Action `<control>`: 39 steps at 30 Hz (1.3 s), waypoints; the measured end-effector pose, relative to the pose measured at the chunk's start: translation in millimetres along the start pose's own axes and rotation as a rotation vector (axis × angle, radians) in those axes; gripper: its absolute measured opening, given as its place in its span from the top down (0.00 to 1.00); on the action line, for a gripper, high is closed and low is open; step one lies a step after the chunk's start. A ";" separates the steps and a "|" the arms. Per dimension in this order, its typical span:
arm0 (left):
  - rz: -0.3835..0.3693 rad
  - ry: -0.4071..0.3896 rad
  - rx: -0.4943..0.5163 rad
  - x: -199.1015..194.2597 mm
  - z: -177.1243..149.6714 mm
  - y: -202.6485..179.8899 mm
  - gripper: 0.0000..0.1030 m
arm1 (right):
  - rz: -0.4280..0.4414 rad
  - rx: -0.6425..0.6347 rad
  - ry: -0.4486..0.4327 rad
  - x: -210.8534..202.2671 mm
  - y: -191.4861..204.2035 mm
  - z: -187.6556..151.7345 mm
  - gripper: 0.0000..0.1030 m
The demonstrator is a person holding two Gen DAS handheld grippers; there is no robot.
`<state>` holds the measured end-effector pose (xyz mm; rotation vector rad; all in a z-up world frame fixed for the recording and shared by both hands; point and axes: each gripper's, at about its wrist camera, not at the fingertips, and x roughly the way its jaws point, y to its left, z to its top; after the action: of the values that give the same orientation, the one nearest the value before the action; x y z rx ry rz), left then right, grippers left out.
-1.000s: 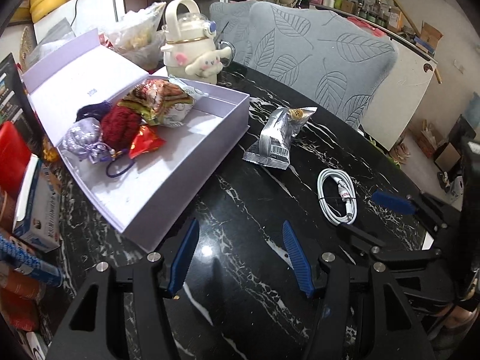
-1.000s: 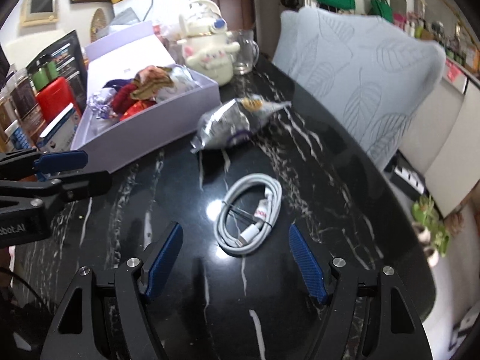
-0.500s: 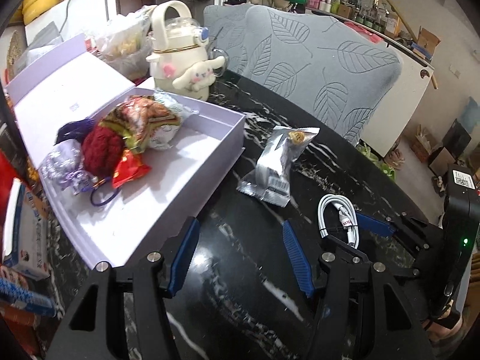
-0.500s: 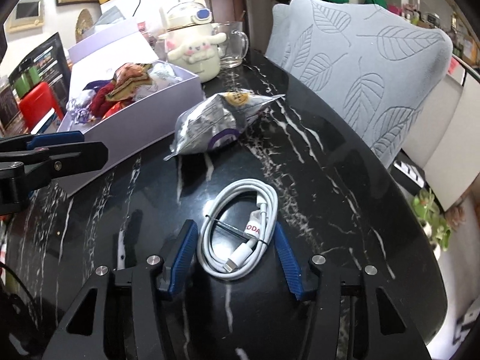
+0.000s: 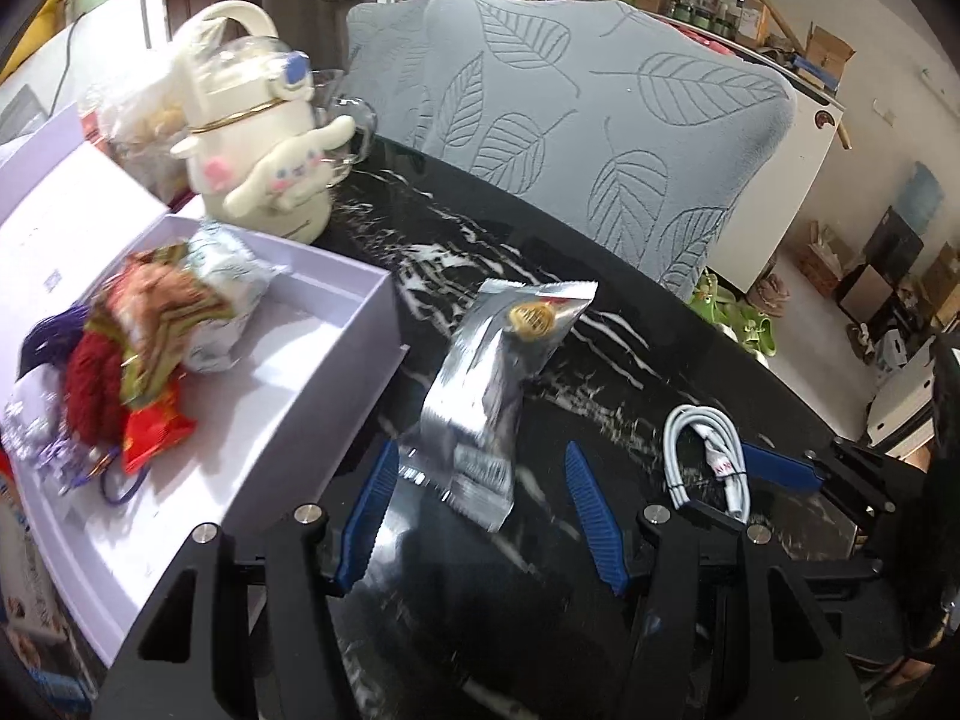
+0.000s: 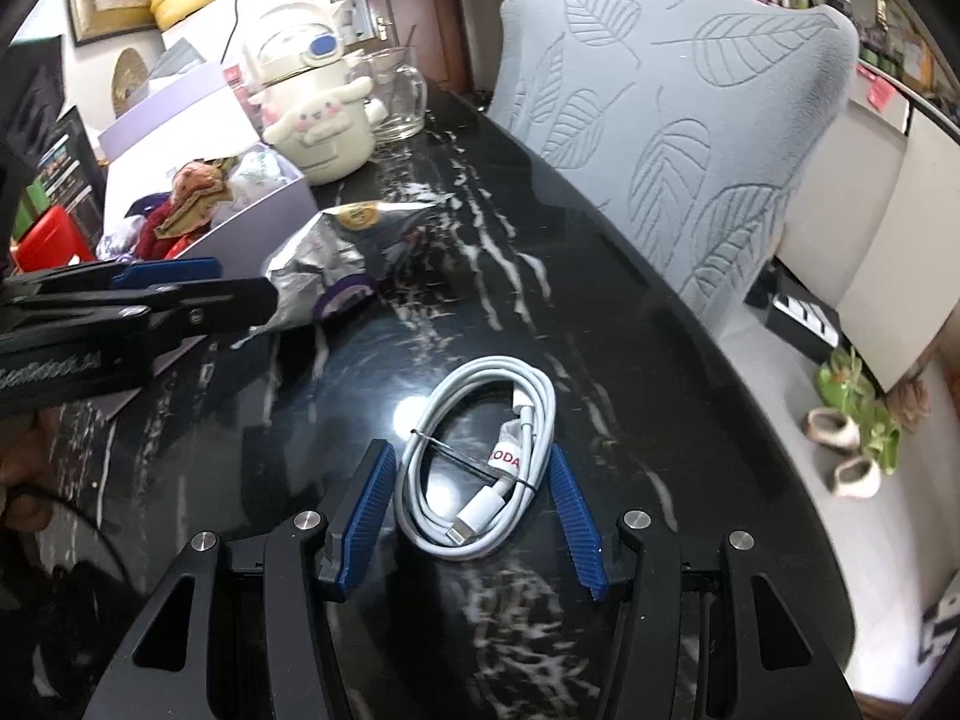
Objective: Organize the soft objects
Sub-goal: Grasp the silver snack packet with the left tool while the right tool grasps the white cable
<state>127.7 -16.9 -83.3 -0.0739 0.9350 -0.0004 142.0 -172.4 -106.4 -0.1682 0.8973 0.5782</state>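
The tabletop [image 6: 600, 312] is black marble with white veins; a chair back [image 6: 690, 108] with a leaf pattern stands against its far edge. An open lilac box [image 5: 252, 420] lies toward the left edge and holds wrapped snacks and a red knitted piece.

Right gripper [image 6: 474, 504]: the fingers stand partly open on either side of the coiled white cable [image 6: 480, 462], which lies flat near the near edge. The pads appear just clear of the coil, so nothing is gripped yet. To grip well, centre the coil, close on both sides at once, and catch the tied bundle rather than one loop.

Left gripper [image 5: 480, 516]: partly open and empty, with the lower end of the silver packet [image 5: 498, 384] between its fingers.

A cream kettle [image 5: 264, 144] and a glass mug [image 6: 399, 96] stand behind the box, clear of the path. The box wall is the only obstacle.
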 end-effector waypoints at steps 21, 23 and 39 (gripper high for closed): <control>-0.005 -0.042 0.073 26.1 28.8 -16.4 0.44 | 0.006 0.039 -0.026 -6.1 -22.6 -4.2 0.49; -0.010 -0.044 0.109 27.9 32.1 -20.9 0.44 | 0.005 0.041 -0.027 -6.2 -22.3 -4.3 0.49; -0.112 0.061 0.078 63.2 24.3 -20.6 0.62 | 0.007 0.030 -0.040 -5.7 -26.4 -3.6 0.50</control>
<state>185.4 -38.0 -118.4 -0.0546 0.9902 -0.1432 151.0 -198.2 -106.8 -0.1262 0.8675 0.5725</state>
